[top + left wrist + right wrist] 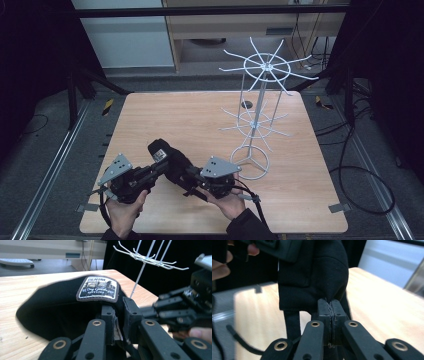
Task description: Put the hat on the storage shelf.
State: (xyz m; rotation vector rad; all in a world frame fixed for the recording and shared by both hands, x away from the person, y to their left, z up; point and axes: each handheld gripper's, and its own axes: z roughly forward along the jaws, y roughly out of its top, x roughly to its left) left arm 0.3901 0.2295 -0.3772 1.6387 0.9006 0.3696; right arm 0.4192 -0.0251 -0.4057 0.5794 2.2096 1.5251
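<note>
A black cap [169, 159] with a printed patch [98, 288] hangs between my two grippers, just above the near part of the table. My left gripper [154, 169] comes in from the left, shut on the cap's edge just below the patch [118, 315]. From the right, my right gripper [189, 176] pinches a fold of the cap's black fabric [317, 277], its jaws pressed tight together [331, 305]. A black strap [292, 322] dangles below the cap.
A white wire rack [255, 125] with two tiers of radial hooks stands on a ring base at the right of the wooden table [165, 115], close to my right gripper. Its lower hooks [147, 260] show beyond the cap. Dark floor and cables surround the table.
</note>
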